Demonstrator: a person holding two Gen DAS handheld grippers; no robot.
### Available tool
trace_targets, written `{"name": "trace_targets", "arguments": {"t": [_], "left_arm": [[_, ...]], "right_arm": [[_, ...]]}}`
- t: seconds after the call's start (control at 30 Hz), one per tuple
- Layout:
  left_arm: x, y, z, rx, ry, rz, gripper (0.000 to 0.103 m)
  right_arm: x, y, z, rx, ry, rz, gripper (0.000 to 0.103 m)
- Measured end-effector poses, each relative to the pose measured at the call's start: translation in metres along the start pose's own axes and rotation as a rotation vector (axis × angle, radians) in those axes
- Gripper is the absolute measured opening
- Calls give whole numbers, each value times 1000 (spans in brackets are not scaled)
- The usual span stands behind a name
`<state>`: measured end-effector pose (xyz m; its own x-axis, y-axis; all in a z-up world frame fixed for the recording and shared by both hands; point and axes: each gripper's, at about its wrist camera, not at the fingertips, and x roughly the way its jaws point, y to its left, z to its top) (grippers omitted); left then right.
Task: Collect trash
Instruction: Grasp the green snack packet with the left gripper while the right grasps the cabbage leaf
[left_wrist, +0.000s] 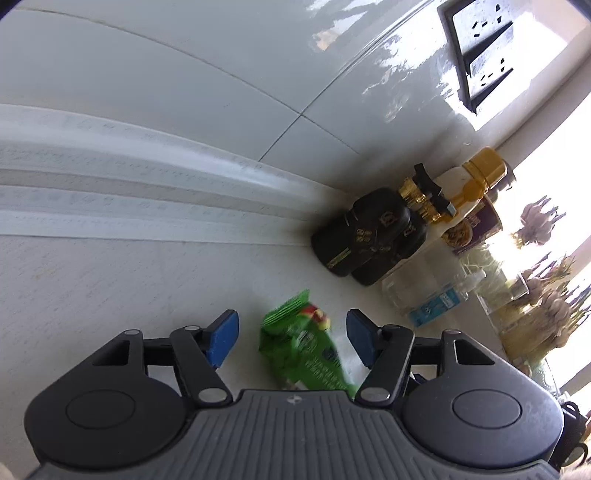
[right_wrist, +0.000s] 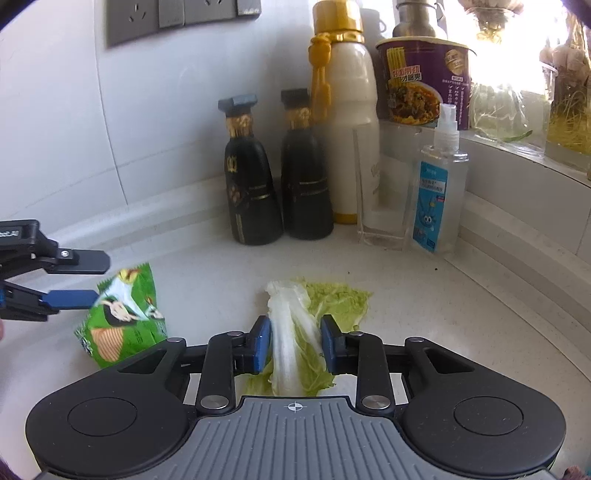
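Home kitchen: pale stone worktop (right_wrist: 424, 295), tiled wall with sockets (right_wrist: 173, 14), dark sauce bottles (right_wrist: 251, 177), instant noodle cup (right_wrist: 424, 81), sunlit windowsill far right.

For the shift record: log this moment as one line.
left gripper: open, jaws straddling green snack bag | right gripper: open, jaws around cabbage leaf | both on counter, neither lifted

tabletop (right_wrist: 424, 295): pale, matt, finely speckled
wall tiles (left_wrist: 184, 74): white, glossy
snack packet (right_wrist: 123, 317): green, shiny crinkled film
dark bottles (right_wrist: 251, 177): glossy black
spray bottle (right_wrist: 441, 184): clear plastic
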<state>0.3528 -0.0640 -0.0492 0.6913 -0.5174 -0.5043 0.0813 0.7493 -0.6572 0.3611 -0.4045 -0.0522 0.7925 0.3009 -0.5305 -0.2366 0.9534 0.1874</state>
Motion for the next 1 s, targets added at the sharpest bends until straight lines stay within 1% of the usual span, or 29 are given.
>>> {"name": "trace_targets", "arguments": {"t": [0.07,0.13,0.2,0.23,0.27,0.3,0.33,0.4,0.53,0.73,0.9,1.0], "left_arm": [[6,-2,1,-9,19,-2,63],[12,-5,0,0,33,16,62],[16,-9,-3,30,30,45,55],[18,-12,-5,47,27,63,42],[18,-13,-6,57,20,80,36],[17,-14,-7,62,6,83,33],[15,-16,-9,70,-8,78,25],[12,-21,-10,96,-29,75,17],[7,-26,-9,118,-51,80,14],[-6,-26,-4,107,-68,74,14],[-22,-21,-2,81,-57,59,14],[-35,-13,-2,57,-45,54,14]], "right_arm": [[-2,-1,2,14,-7,10,28],[-4,-2,4,31,-13,20,27],[-7,-4,6,55,-19,30,27],[-8,-5,7,67,-22,35,27],[-9,-6,8,79,-25,38,26],[-10,-7,9,91,-28,43,26],[-12,-8,10,101,-30,47,26],[-14,-11,11,122,-33,54,26],[-21,-17,13,163,-45,71,26],[-34,-18,19,180,-62,75,26],[-48,-9,21,182,-69,85,26],[-56,1,21,196,-52,98,26]]}}
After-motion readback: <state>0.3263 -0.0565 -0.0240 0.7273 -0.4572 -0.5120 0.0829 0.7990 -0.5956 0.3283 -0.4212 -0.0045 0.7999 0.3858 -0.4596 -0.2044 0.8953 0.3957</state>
